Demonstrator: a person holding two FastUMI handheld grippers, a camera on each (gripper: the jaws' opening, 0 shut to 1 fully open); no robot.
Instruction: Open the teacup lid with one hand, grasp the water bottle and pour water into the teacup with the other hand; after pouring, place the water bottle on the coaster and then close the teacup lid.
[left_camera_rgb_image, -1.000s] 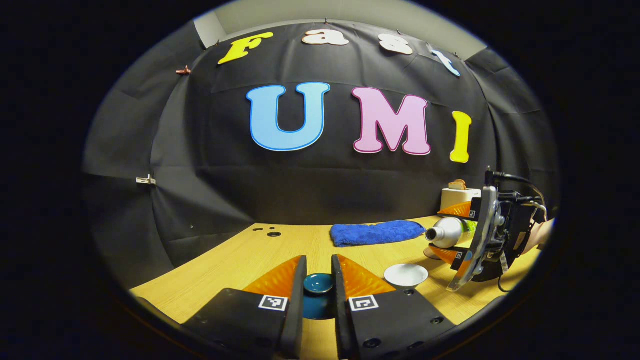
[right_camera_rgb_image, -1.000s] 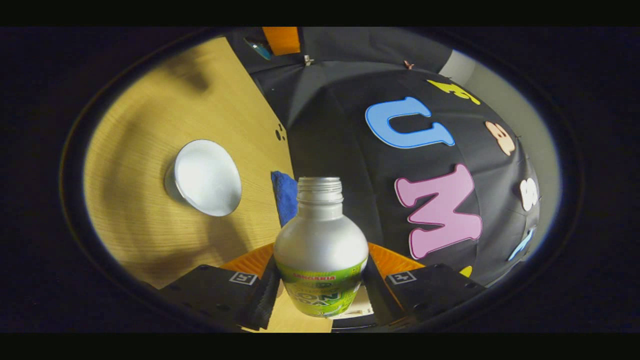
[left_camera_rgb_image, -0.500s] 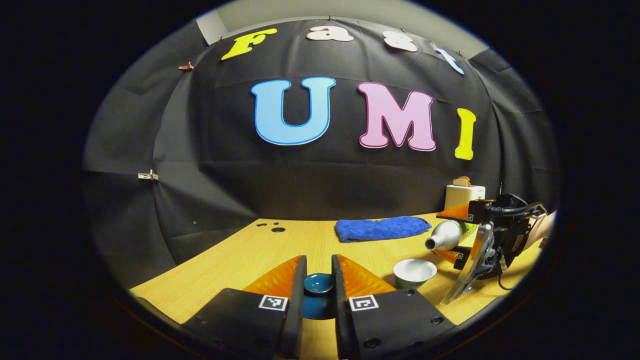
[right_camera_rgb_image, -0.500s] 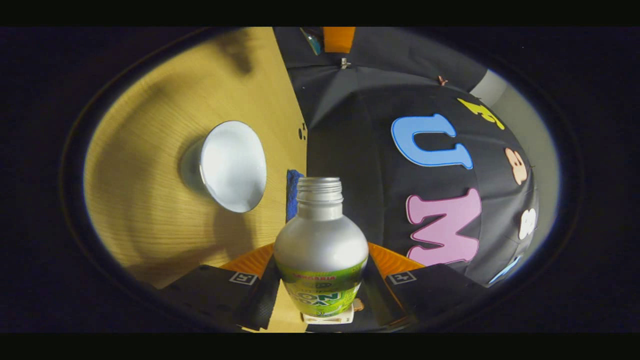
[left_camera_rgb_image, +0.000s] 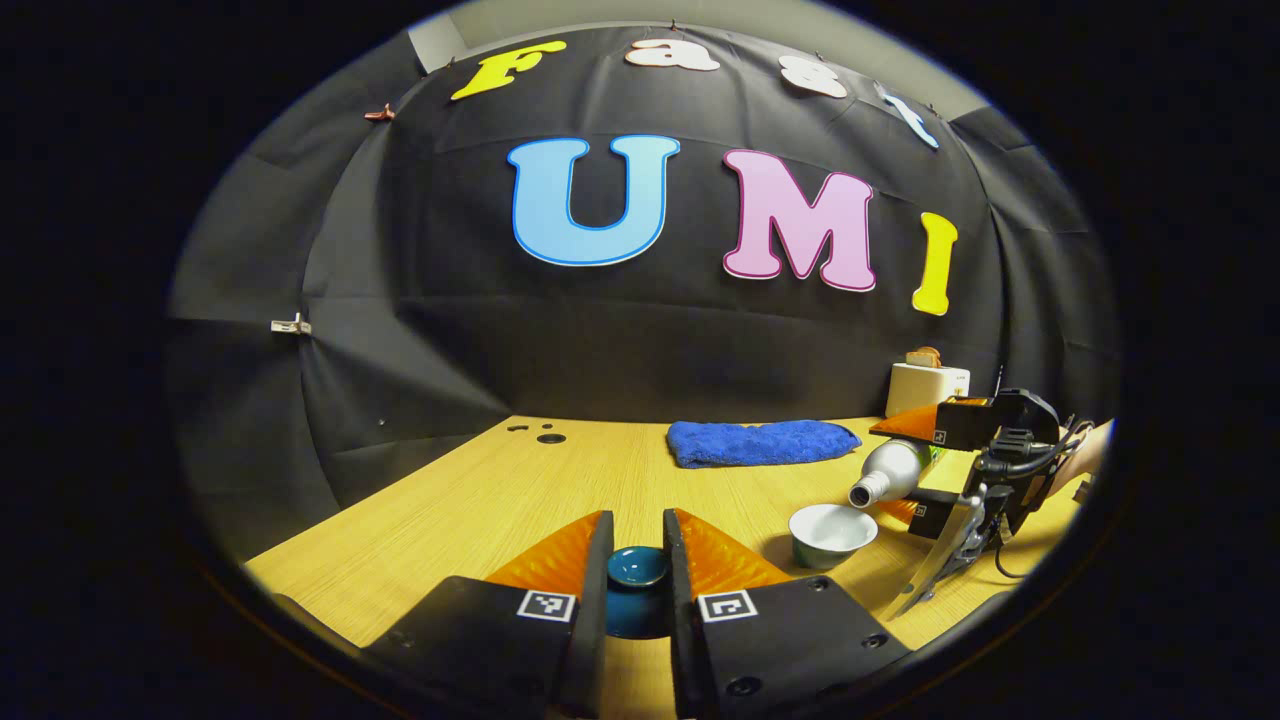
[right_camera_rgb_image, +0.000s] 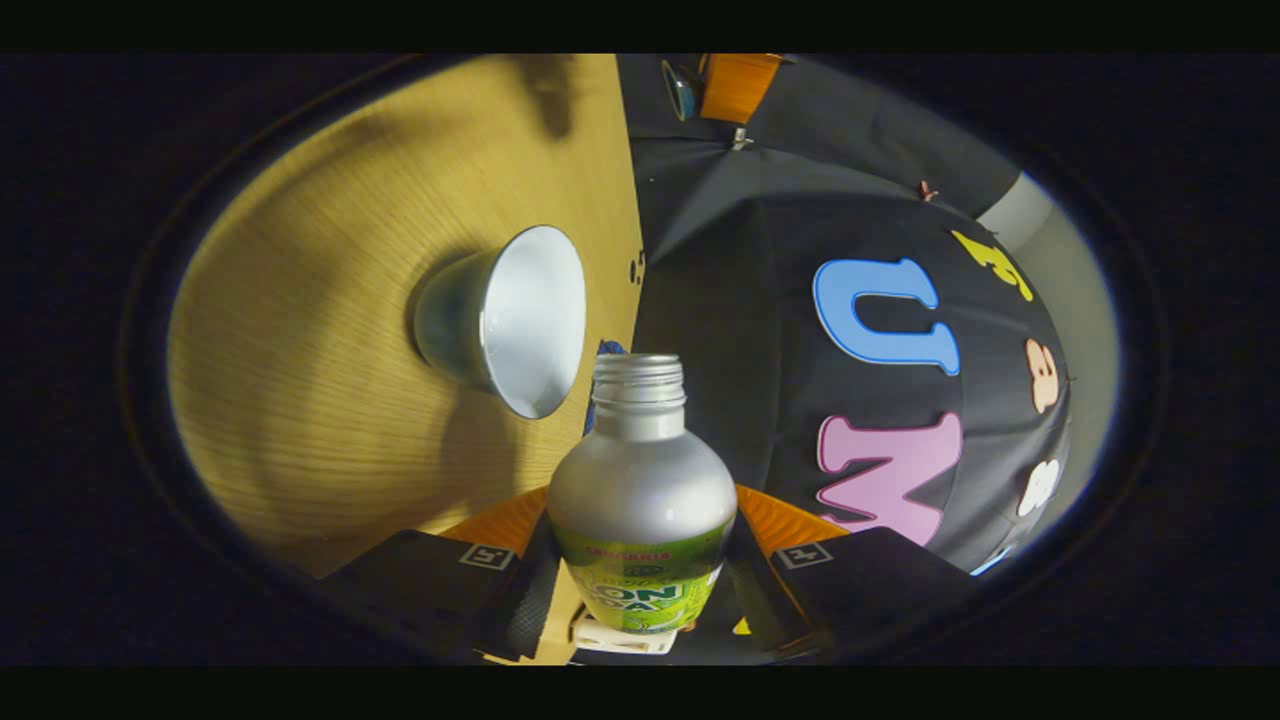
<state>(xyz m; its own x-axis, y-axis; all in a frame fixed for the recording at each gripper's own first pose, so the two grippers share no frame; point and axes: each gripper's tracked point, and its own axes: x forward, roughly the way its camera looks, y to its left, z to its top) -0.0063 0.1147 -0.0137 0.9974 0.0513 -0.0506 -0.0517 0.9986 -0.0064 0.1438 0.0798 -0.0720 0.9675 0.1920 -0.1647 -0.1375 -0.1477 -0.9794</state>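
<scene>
In the left gripper view my left gripper (left_camera_rgb_image: 637, 530) is shut on the dark teal teacup lid (left_camera_rgb_image: 637, 568), held above the table's near edge. To its right stands the white teacup (left_camera_rgb_image: 833, 532), uncovered. My right gripper (left_camera_rgb_image: 915, 468) holds the silver water bottle (left_camera_rgb_image: 885, 472) tilted, its capless mouth just above the cup's right rim. In the right gripper view, rolled sideways, the right gripper (right_camera_rgb_image: 640, 520) is shut on the bottle (right_camera_rgb_image: 640, 470) at its green label, and the cup (right_camera_rgb_image: 510, 318) lies beyond the bottle's mouth to the left. No water is visible.
A folded blue towel (left_camera_rgb_image: 760, 442) lies at the back of the wooden table (left_camera_rgb_image: 480, 500). A white toaster (left_camera_rgb_image: 928, 385) stands at the back right. Two small holes (left_camera_rgb_image: 548, 438) mark the tabletop at the back left. The left gripper with the lid (right_camera_rgb_image: 735, 85) shows far off.
The right gripper has come down and nearer the cup, bringing the bottle's mouth over the rim. The left gripper still holds the lid; its view has shifted slightly.
</scene>
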